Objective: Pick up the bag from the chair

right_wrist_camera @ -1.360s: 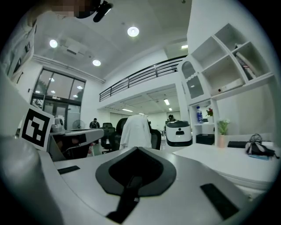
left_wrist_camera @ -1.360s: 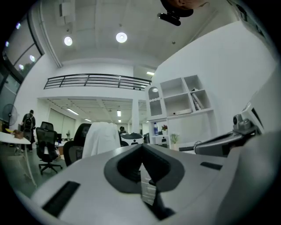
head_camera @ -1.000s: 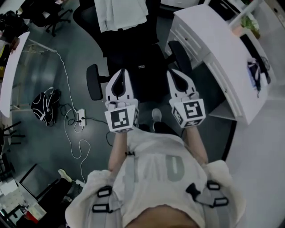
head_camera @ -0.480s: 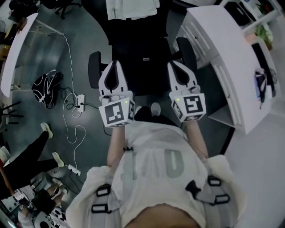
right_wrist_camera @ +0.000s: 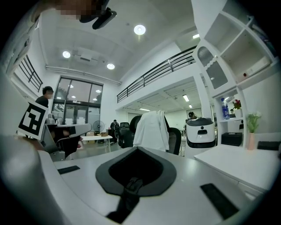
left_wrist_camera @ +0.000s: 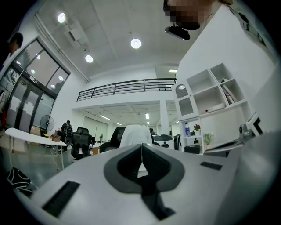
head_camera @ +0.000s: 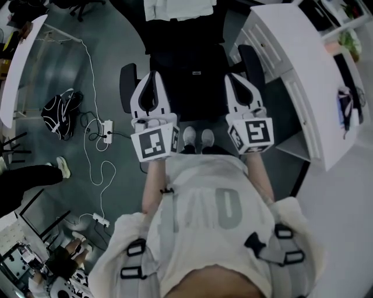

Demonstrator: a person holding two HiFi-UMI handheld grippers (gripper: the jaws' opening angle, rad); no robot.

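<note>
A black office chair [head_camera: 186, 87] stands right ahead of me, with a white garment [head_camera: 178, 8] draped over its back. On its seat lies something black with a small pale label [head_camera: 194, 73], likely the bag; its outline blends into the seat. My left gripper [head_camera: 152, 75] and right gripper [head_camera: 234, 77] reach over the seat's near corners, both shut and empty. The left gripper [left_wrist_camera: 142, 145] looks level at the chair back and its white garment [left_wrist_camera: 131, 134]. Past the right gripper [right_wrist_camera: 137, 149] the garment [right_wrist_camera: 151, 129] shows too. The seat is hidden in both gripper views.
A white desk [head_camera: 297, 70] stands close on the right, next to the chair's armrest [head_camera: 253, 64]. On the floor at left lie a black-and-white backpack [head_camera: 58, 113], a power strip [head_camera: 105, 132] with cables, and a person's leg [head_camera: 29, 177]. A white machine [right_wrist_camera: 201, 132] stands beyond the chair.
Both grippers and I have moved closer to the chair, which now sits squarely between them. A person's legs at the left have shifted.
</note>
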